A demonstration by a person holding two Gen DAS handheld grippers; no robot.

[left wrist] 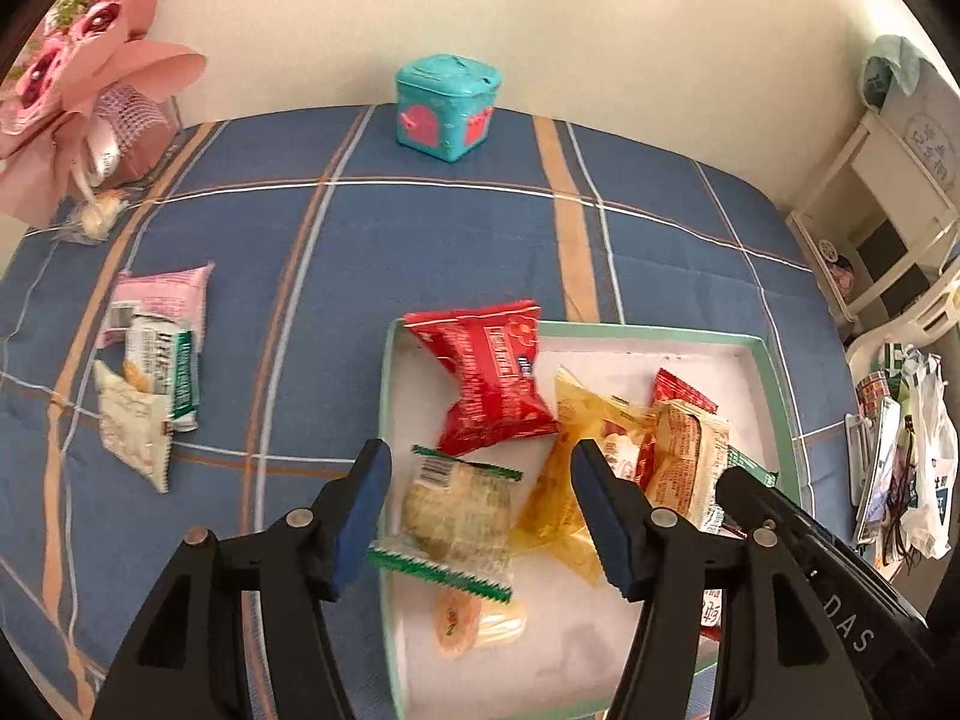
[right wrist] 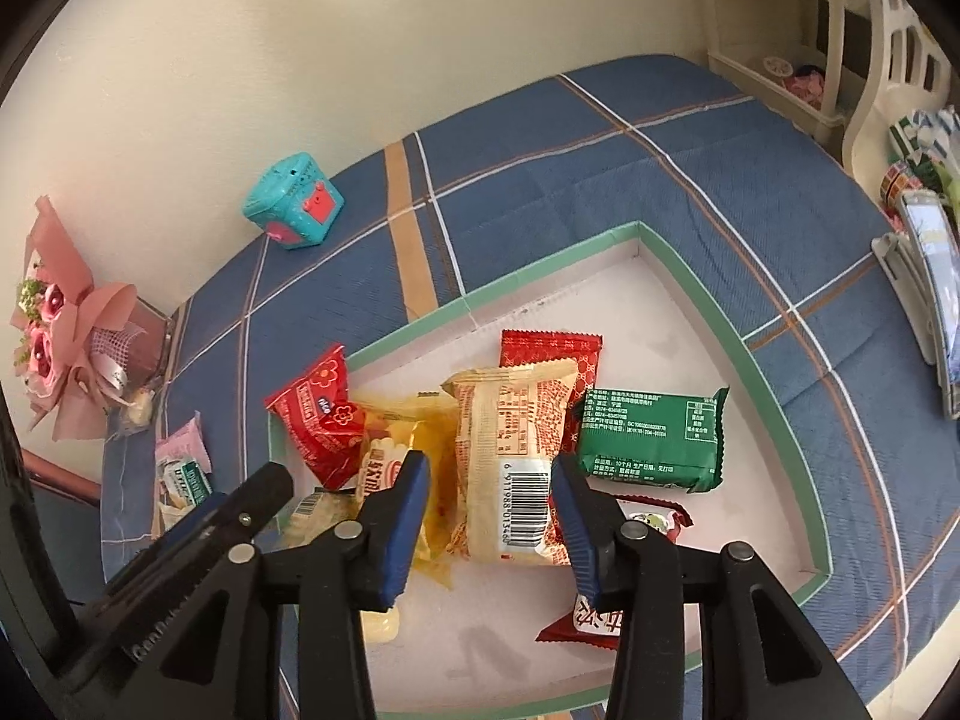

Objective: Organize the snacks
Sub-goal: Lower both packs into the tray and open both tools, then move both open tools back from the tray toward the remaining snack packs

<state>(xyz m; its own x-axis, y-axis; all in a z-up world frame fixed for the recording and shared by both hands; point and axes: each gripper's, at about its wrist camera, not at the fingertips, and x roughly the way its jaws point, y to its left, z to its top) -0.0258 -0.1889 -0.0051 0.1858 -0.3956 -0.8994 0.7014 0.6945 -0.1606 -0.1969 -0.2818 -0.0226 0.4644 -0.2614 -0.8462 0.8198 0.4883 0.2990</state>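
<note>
Most of the snacks already lie in the green-rimmed tray (right wrist: 672,264) on the blue plaid cloth (left wrist: 420,240), while a small cluster of packets (left wrist: 150,360) remains outside it, and the left gripper (left wrist: 480,510) and right gripper (right wrist: 492,528) hover with jaws apart, gripping nothing.

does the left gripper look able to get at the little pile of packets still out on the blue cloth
Probably yes. The left gripper hangs open over the tray, holding nothing, and the packets lie on bare tablecloth off to its left, with nothing standing between. They overlap, so picking just one may be fiddly.
</note>
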